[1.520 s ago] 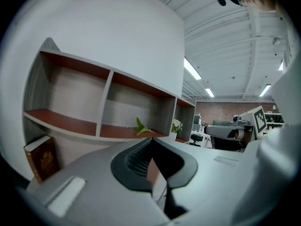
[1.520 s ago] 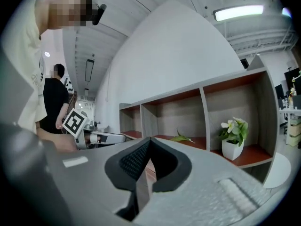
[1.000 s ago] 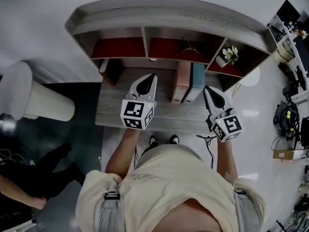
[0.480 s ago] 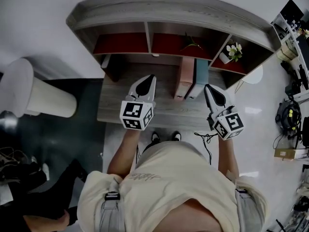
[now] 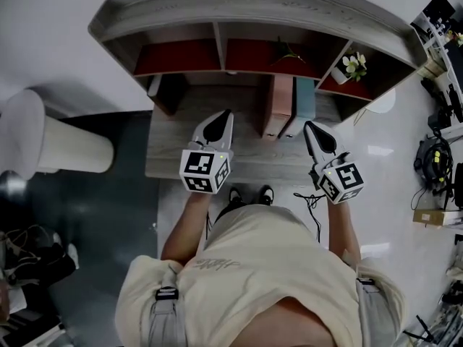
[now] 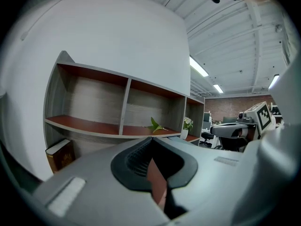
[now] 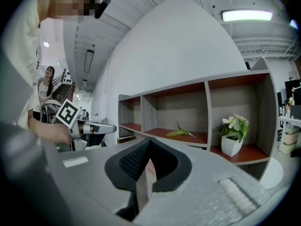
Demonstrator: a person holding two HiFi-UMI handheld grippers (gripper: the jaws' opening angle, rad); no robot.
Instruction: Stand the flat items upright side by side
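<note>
The left claw (image 5: 227, 113) and right claw (image 5: 310, 126) are clenched empty, with a pink book (image 5: 275, 108) and a teal book (image 5: 303, 101) upright side by side at the back edge of the counter (image 5: 173, 157).

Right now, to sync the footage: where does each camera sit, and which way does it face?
Head view: on the person's head, looking steeply down at the desk; shows torso, forearms, left claw and right claw.
Left gripper view: on the left claw, facing the shelves; its shut jaws below, right claw at right.
Right gripper view: on the right claw, facing the shelves; its shut jaws below, left claw at left.
Shared: both gripper views show the potted flower and leaf sprig.
</note>
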